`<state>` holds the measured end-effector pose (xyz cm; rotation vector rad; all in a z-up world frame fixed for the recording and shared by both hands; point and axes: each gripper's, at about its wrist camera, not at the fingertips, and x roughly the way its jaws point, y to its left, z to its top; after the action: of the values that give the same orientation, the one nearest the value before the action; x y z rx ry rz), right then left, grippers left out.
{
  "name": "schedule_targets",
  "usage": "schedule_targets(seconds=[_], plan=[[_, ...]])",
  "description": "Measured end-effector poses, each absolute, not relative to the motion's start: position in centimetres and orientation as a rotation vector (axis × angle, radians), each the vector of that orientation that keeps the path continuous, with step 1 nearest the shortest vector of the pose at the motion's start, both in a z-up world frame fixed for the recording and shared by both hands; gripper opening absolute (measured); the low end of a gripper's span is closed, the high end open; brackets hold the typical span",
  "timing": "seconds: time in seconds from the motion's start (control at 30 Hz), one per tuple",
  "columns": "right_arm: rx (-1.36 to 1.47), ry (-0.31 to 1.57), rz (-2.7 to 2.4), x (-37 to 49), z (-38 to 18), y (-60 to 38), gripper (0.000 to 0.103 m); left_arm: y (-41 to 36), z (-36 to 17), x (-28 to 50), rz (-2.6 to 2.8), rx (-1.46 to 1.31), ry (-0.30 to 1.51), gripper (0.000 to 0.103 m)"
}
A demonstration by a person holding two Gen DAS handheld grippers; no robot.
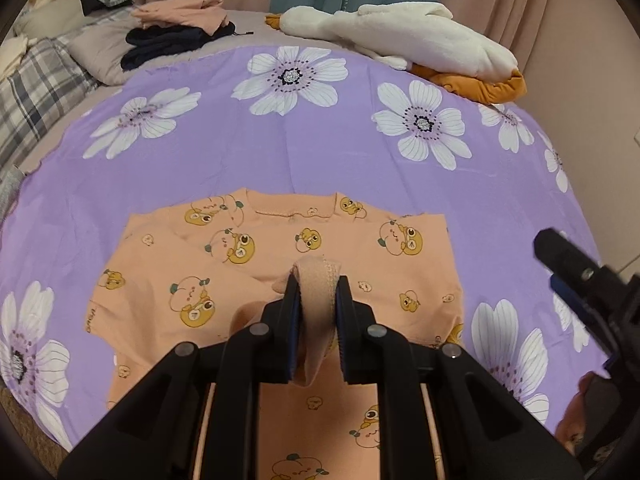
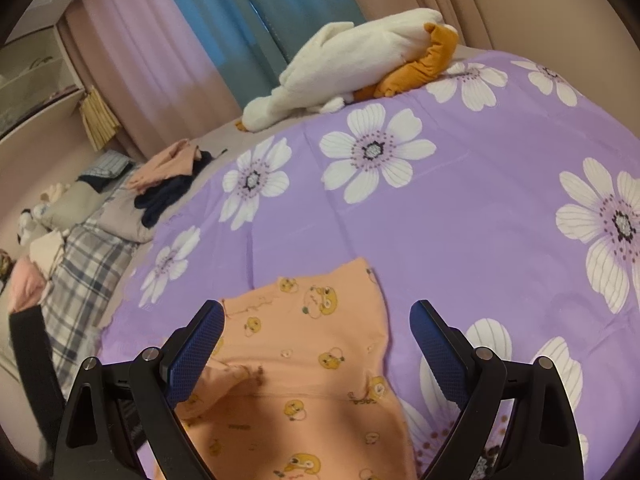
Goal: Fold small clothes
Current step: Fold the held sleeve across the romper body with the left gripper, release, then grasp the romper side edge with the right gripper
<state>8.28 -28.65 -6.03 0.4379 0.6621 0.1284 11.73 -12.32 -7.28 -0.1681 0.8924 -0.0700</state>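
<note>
A small peach shirt [image 1: 280, 248] printed with yellow cartoon figures lies flat on the purple flowered sheet [image 1: 300, 140], neckline at the far side. My left gripper [image 1: 317, 286] is shut on the ribbed cuff [image 1: 318, 280] of the shirt's sleeve, held just above the shirt's middle. My right gripper [image 2: 316, 320] is open and empty, hovering over the shirt's right part [image 2: 312, 340]. The right gripper also shows at the right edge of the left wrist view [image 1: 568, 256].
A white and orange plush duck [image 1: 420, 40] lies at the far edge of the bed. A pile of peach and dark folded clothes [image 1: 176, 32] sits at the far left, beside a plaid blanket [image 1: 36, 88]. Curtains hang behind the bed.
</note>
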Motion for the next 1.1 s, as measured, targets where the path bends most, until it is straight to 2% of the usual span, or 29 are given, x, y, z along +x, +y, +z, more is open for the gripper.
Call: schedule_targets(seconds=[0.23,0.3,0.33,0.4,0.43,0.47,0.5,0.6,0.73,0.97,1.1], plan=[[0.402,0.695,0.109,8.9,-7.1,-27.7,0.093,-11.7,-8.4,12.3,-0.135,-0.202,0.934,0.02],[0.396,0.701,0.101,9.1,-7.3,-27.3,0.093,-11.4,-8.4,12.3,-0.163,-0.212,0.945,0.036],[0.384,0.706,0.101,9.2,-7.4,-27.0,0.093,-11.1,-8.2,12.2,-0.183,-0.215,0.946,0.041],[0.355,0.718,0.101,9.4,-7.7,-26.4,0.093,-10.2,-7.4,11.9,-0.206,-0.215,0.931,0.06],[0.344,0.724,0.098,9.5,-7.8,-26.1,0.093,-9.3,-6.5,11.6,-0.217,-0.212,0.899,0.065],[0.336,0.733,0.094,9.6,-8.0,-25.8,0.093,-8.7,-6.1,11.3,-0.217,-0.206,0.877,0.074],[0.326,0.744,0.094,9.8,-8.2,-25.4,0.093,-7.8,-5.5,11.0,-0.208,-0.192,0.848,0.078],[0.278,0.78,0.123,10.1,-9.0,-23.7,0.093,-4.3,-4.8,10.7,-0.151,-0.15,0.804,0.078],[0.246,0.839,0.207,10.2,-9.7,-20.7,0.093,2.0,-6.4,11.7,-0.04,-0.237,0.824,0.076],[0.219,0.938,0.37,7.7,-10.9,-16.7,0.093,8.1,-9.2,12.3,-0.004,-0.349,0.907,0.057],[0.168,0.968,0.384,6.2,-11.5,-15.5,0.093,9.3,-9.4,12.0,0.012,-0.37,0.908,0.054]])
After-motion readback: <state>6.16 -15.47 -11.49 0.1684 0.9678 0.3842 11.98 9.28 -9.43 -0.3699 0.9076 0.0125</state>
